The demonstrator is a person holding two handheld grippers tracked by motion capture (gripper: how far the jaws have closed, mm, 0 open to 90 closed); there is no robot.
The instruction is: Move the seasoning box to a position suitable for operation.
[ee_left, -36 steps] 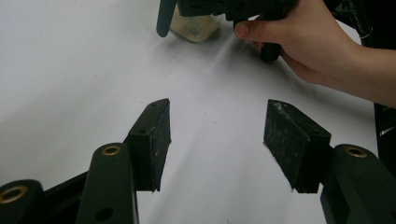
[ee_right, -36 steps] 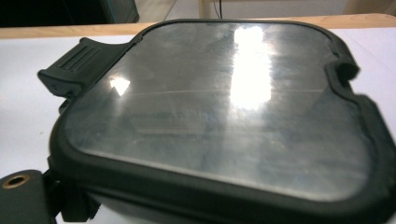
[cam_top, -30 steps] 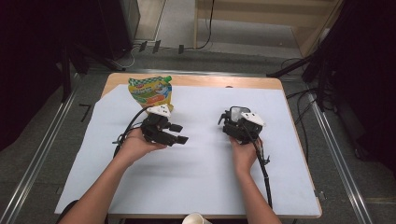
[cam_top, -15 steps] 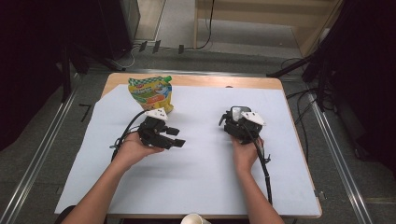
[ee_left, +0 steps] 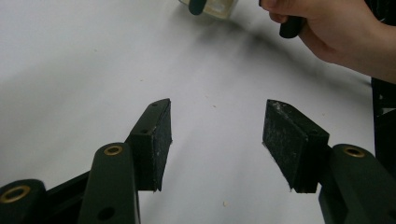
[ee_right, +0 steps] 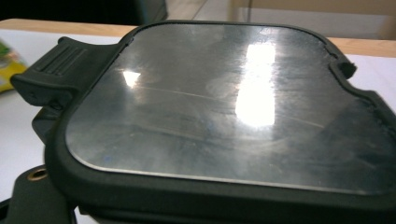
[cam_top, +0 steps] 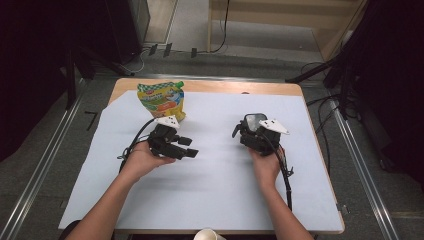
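Right tool (cam_top: 250, 131) sits right of the snack bag (cam_top: 163, 100), holding a container with a black-rimmed clear lid (ee_right: 224, 112) upright over the white table (cam_top: 220, 195). The container looks clamped from the sides so the lid and its tab (ee_right: 56, 65) stay reachable; the jaws themselves are hidden under the rim, so how wide they stand cannot be told.

Left tool (ee_left: 217, 135) rests low on the table, in front of the bag and just right of it, jaws spread about halfway with nothing between them, pointing across toward the container. Probably waiting to take the lid tab.

Container body: mostly hidden by the right hand (cam_top: 265, 167) in the high view, contents unreadable through glare. Bag print too small to read. A cup (cam_top: 209, 234) is cut off at the near table edge.
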